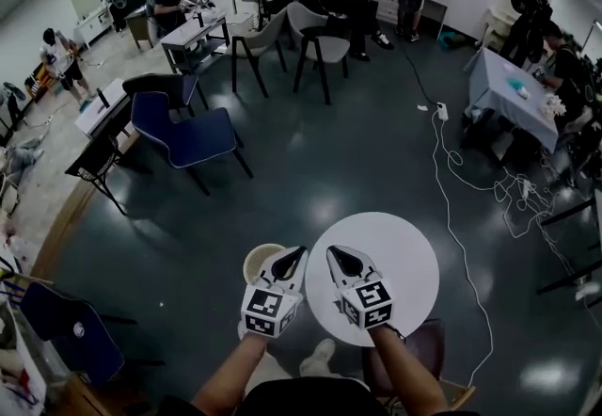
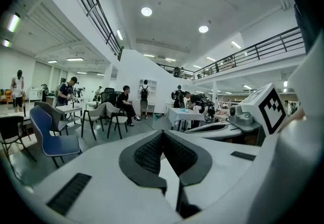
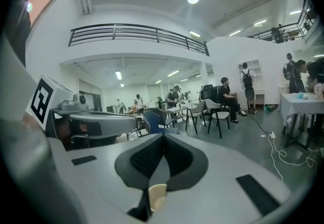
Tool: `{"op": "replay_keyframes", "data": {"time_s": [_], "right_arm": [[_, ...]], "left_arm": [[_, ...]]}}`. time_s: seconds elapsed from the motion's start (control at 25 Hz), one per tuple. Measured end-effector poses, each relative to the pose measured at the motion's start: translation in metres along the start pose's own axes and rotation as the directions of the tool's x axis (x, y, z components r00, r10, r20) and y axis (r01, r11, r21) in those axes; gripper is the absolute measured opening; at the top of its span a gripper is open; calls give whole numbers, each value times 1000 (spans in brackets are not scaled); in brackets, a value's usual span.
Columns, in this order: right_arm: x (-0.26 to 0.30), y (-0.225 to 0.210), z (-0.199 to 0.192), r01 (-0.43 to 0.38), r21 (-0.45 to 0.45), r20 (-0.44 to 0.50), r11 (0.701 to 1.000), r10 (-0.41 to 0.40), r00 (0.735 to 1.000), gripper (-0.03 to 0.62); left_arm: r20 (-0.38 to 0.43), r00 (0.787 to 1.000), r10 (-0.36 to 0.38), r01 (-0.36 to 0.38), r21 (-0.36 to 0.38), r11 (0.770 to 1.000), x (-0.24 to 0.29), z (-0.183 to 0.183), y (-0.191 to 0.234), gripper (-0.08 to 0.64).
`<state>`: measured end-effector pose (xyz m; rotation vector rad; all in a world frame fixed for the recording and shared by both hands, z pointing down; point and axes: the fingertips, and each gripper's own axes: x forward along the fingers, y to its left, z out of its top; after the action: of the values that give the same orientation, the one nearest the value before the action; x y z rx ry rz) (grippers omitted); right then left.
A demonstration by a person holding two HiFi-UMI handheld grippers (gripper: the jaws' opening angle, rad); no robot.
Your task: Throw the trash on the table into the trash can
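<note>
head view gives us, nearest, two grippers held side by side. the left gripper (image 1: 288,263) sits just left of the round white table's (image 1: 409,249) near-left edge. the right gripper (image 1: 344,261) shows against that same edge of the top. each carries one marker cube, and each is backed by one bare forearm coming up from the bottom edge. both point away from us, tilted only a little downward.

in the left gripper view the dark pads are pressed together with nothing between them. in the right gripper view the pads meet the same way. through the slot below them we see a beige ribbed rim, and we cannot tell whether it is the can.

we count one table and one trash can (image 1: 254,260). the can is cream-rimmed, stands on the floor just left of the table, and is partly covered by the left gripper. one brown chair (image 1: 425,348) is tucked at the table's near side.

right of the table a white cable (image 1: 453,216) snakes over the dark floor. beyond the table, to the left, stands one blue chair (image 1: 183,136). farther off are two pale-seated chairs (image 1: 315,40) with a person seated behind them. well off to the table's far right is a cloth-covered table (image 1: 508,94) with people beside it.
</note>
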<state>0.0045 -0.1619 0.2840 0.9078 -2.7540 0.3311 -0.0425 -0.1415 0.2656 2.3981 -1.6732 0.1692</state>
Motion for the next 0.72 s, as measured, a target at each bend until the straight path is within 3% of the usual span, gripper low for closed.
{"op": "replay_keyframes", "data": {"time_s": [0.24, 0.72], "right_arm": [[-23, -10, -3, -10, -2, 11, 1000, 10, 1000, 18], [-29, 21, 23, 3, 15, 93, 1000, -5, 996, 18]], "left_arm": [[20, 1000, -3, 4, -55, 998, 0, 6, -23, 15], [53, 998, -26, 29, -56, 998, -34, 24, -16, 15]]}}
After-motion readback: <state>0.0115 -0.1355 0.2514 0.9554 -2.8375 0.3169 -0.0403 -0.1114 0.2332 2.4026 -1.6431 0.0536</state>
